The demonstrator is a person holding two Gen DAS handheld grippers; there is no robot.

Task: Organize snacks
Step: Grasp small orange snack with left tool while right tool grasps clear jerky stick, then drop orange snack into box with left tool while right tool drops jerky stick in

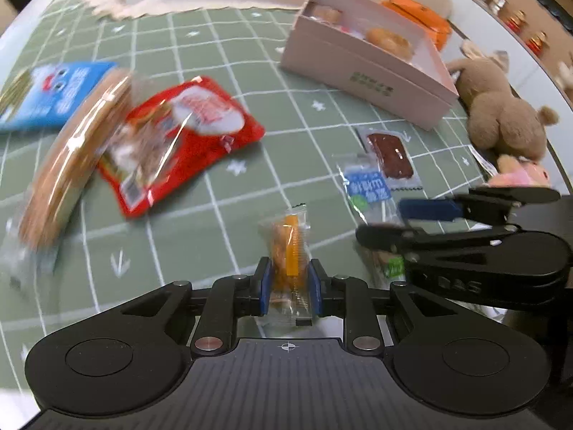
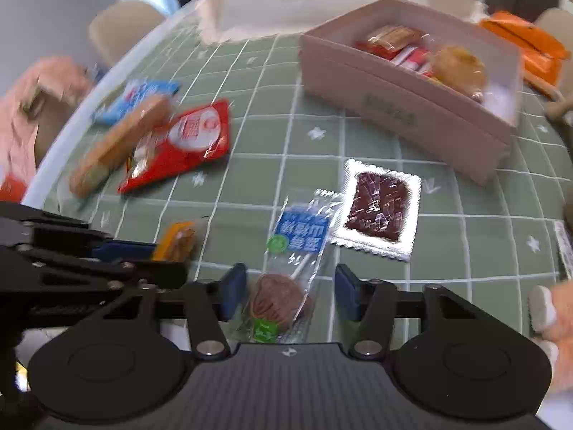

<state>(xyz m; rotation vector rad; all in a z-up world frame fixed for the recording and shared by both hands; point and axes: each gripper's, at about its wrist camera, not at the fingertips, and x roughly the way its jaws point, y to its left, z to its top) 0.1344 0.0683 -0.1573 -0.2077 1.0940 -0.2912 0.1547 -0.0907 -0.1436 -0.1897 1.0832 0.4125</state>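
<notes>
My left gripper [image 1: 289,279] is shut on a small orange snack packet [image 1: 290,247], also seen from the right wrist view [image 2: 178,241]. My right gripper [image 2: 292,290] is open, its blue pads on either side of a clear lollipop packet with a blue label [image 2: 286,268], which lies on the green checked tablecloth [image 2: 315,132]. In the left wrist view the right gripper [image 1: 422,220] is over that packet [image 1: 367,188]. A pink box [image 2: 404,104] holding several snacks stands at the back; it also shows in the left wrist view [image 1: 365,71].
A dark red jerky packet [image 2: 379,208] lies beside the lollipop. A red bag [image 1: 179,139], a round cracker sleeve [image 1: 71,157] and a blue bag [image 1: 57,93] lie left. Plush toys [image 1: 501,111] sit at the right table edge. An orange pack [image 2: 526,43] lies behind the box.
</notes>
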